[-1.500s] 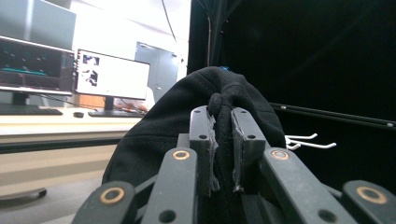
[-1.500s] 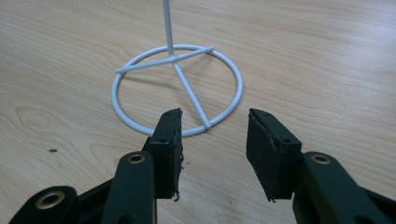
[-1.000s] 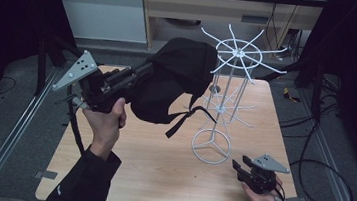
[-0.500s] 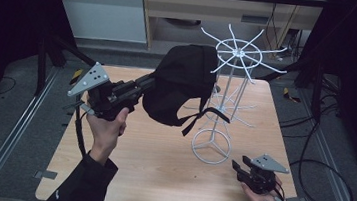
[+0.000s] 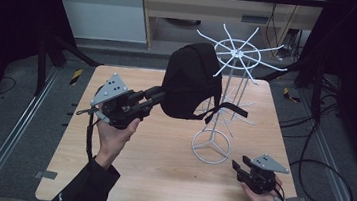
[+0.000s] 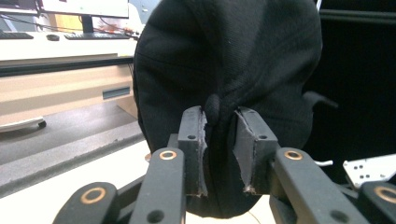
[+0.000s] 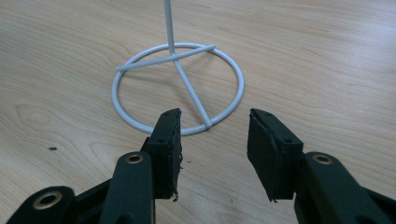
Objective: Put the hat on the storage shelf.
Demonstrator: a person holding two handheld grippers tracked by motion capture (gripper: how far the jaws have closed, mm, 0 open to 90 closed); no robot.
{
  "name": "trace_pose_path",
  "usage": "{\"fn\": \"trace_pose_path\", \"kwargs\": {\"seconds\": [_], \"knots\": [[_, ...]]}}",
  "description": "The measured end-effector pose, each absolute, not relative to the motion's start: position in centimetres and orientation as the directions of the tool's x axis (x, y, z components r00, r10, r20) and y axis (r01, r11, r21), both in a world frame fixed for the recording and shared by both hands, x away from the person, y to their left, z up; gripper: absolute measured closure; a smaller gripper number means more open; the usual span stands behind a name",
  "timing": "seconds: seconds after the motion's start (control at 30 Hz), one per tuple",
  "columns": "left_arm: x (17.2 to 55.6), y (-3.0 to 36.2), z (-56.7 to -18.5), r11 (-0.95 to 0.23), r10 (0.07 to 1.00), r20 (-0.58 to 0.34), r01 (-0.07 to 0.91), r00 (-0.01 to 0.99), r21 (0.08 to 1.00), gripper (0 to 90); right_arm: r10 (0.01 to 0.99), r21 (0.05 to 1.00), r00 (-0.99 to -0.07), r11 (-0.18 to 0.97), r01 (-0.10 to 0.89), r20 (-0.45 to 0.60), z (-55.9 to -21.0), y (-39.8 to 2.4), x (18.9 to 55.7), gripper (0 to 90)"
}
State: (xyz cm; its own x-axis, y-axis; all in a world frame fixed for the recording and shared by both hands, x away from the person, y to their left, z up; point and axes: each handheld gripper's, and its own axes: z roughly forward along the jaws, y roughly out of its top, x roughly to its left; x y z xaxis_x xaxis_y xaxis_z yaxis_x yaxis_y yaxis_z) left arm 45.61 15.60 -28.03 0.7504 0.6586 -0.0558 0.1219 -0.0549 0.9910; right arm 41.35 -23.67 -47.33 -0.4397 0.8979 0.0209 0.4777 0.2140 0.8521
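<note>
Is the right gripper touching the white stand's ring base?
Apart. The right gripper view shows bare wood between the right gripper and the ring base.

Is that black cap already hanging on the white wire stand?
Not yet. The left gripper is shut on the black cap, holding it up beside the white wire stand, level with its top spokes.

Both forearms wear dark long sleeves. The left gripper and right gripper are black, with brass-coloured rivets at the joints and ragged-edged dark pads on the jaws. Each carries a grey three-cornered plate dotted with small holes.
</note>
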Motion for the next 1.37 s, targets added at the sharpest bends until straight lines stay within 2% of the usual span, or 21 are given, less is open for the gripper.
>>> {"fn": "trace_pose_path", "kwargs": {"seconds": [0.3, 0.47, 0.63, 0.83, 1.17, 1.27, 1.37], "knots": [[43.7, 17.4, -29.5, -0.051, 0.648, -0.044, 0.101, 0.761, 0.994, 48.8, 0.900, 0.854, -0.435, 0.212, 0.475, 0.019, -47.3, -23.8, 41.3, 54.8], [42.6, 19.7, -31.5, -0.068, 0.680, -0.046, 0.125, 0.732, 0.990, 38.6, 0.903, 0.856, -0.428, 0.203, 0.476, 0.024, -47.3, -23.9, 41.3, 54.0], [42.2, 22.2, -34.6, -0.127, 0.742, -0.048, 0.210, 0.668, 0.969, 35.1, 0.908, 0.857, -0.418, 0.199, 0.475, 0.021, -47.4, -24.1, 41.2, 52.5], [42.5, 24.9, -38.4, -0.138, 0.804, -0.080, 0.316, 0.589, 0.939, 32.1, 0.915, 0.859, -0.402, 0.186, 0.478, 0.025, -47.5, -24.3, 41.2, 48.6], [43.4, 29.1, -45.1, -0.173, 0.889, -0.077, 0.487, 0.451, 0.856, 27.3, 0.937, 0.856, -0.348, 0.147, 0.495, 0.040, -47.9, -25.5, 41.4, 35.7], [44.0, 30.3, -46.4, -0.195, 0.914, -0.041, 0.527, 0.403, 0.827, 26.9, 0.939, 0.852, -0.340, 0.139, 0.505, 0.049, -48.0, -25.6, 41.6, 31.3], [44.5, 31.3, -47.2, -0.181, 0.927, -0.048, 0.558, 0.371, 0.810, 26.0, 0.938, 0.847, -0.345, 0.149, 0.511, 0.043, -48.2, -25.5, 41.8, 29.4]]}}
